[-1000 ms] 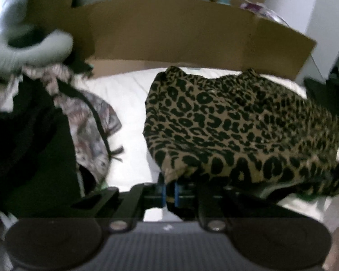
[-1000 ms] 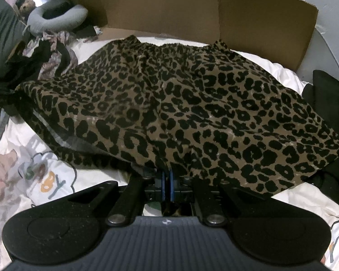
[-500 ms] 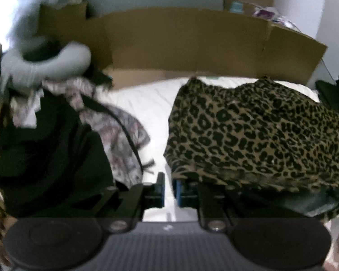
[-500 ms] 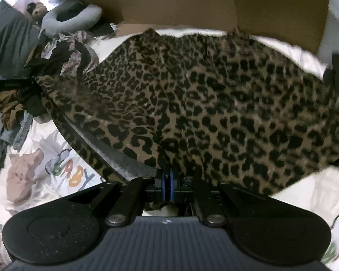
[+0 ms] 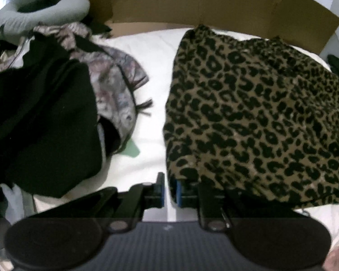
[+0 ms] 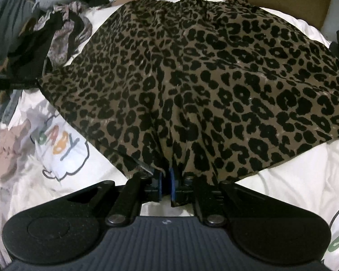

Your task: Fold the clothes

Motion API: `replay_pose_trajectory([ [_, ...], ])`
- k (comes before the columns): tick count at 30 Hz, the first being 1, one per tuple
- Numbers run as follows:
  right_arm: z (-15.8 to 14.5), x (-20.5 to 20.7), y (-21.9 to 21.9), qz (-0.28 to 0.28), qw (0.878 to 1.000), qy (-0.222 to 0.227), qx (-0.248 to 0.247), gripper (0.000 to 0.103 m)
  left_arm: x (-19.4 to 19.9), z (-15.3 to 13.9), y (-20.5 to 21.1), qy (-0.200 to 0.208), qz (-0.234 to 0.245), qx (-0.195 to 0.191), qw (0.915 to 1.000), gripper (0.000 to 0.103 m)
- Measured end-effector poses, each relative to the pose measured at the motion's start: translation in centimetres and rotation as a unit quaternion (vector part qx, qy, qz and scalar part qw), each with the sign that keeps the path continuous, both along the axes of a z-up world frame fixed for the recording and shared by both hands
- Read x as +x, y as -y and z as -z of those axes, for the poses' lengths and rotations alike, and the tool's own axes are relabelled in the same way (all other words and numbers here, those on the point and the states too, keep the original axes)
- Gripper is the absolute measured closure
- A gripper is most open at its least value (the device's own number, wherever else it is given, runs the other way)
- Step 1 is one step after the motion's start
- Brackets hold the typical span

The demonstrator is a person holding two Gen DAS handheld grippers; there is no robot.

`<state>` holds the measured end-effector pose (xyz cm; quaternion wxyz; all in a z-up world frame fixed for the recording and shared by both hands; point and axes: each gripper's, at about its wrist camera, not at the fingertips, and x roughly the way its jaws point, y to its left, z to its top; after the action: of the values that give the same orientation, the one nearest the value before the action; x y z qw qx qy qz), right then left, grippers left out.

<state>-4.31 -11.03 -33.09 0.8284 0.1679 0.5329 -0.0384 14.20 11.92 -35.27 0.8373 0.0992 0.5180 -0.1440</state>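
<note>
As jaws open, leopard-print skirt (image 6: 203,85) hem overlaps right hand-held gripper (image 6: 166,186) — left hand-held gripper (image 5: 169,192) beside it

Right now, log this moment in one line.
task: fold | leopard skirt flat on bed | left gripper open, clear | right gripper opening at hem

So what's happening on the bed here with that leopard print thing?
A person with a gripper in each hand is folding a leopard-print skirt laid flat on the white bedding. The left gripper is beside the skirt's near corner with a gap and nothing between its pads, its jaws opening. The right gripper sits at the near hem, its jaws opening too, apparently letting the fabric go. A pile of unfolded clothes waits on the left.
</note>
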Motion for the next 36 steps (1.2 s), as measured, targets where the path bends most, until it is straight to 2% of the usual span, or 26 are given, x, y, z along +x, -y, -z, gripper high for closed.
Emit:
replay_pose_trajectory([
  [2, 0.1, 0.1, -0.1, -0.002, 1.000, -0.005, -0.001, 0.090, 0.1, 0.3, -0.3, -0.007, -0.003, 0.002, 1.0000, 0.088],
  [3, 0.1, 0.1, -0.1, -0.003, 1.000, -0.009, -0.001, 0.078, 0.1, 0.5, -0.5, -0.010, -0.004, 0.002, 0.9999, 0.087],
  [4, 0.1, 0.0, -0.1, -0.005, 1.000, -0.012, 0.001, 0.072, 0.1, 0.6, -0.6, -0.012, -0.005, 0.004, 0.9999, 0.087],
  [8, 0.1, -0.8, -0.1, -0.008, 1.000, -0.018, 0.018, 0.071, -0.1, 1.2, -0.7, -0.018, -0.014, 0.003, 0.9997, 0.086],
  [12, -0.1, -1.8, 0.5, 0.002, 0.998, -0.018, 0.054, 0.070, -0.4, 1.2, -0.8, -0.015, -0.018, -0.002, 0.9997, 0.099],
  [16, -0.5, -2.4, 1.3, 0.033, 0.994, -0.003, 0.102, 0.062, -0.6, 0.4, -0.9, -0.007, -0.010, -0.003, 0.9999, 0.101],
  [21, 0.1, -2.4, 3.0, 0.109, 0.978, 0.016, 0.174, 0.060, -0.6, -0.8, -1.1, 0.002, -0.001, -0.005, 1.0000, 0.101],
  [24, 1.0, -2.2, 3.9, 0.147, 0.970, 0.013, 0.196, 0.060, -0.6, -1.5, -1.1, 0.006, 0.003, -0.005, 1.0000, 0.102],
  [29, 1.7, -2.6, 5.1, 0.184, 0.954, 0.030, 0.234, 0.059, -0.9, -1.9, -1.0, 0.011, 0.014, 0.004, 0.9998, 0.102],
  [34, 2.8, -2.6, 5.4, 0.206, 0.949, 0.015, 0.240, 0.059, -0.9, -1.8, -1.2, 0.009, 0.014, 0.004, 0.9999, 0.102],
  [36, 3.7, -2.6, 5.4, 0.215, 0.941, 0.010, 0.261, 0.059, -0.9, -1.9, -1.2, 0.010, 0.016, 0.005, 0.9998, 0.102],
])
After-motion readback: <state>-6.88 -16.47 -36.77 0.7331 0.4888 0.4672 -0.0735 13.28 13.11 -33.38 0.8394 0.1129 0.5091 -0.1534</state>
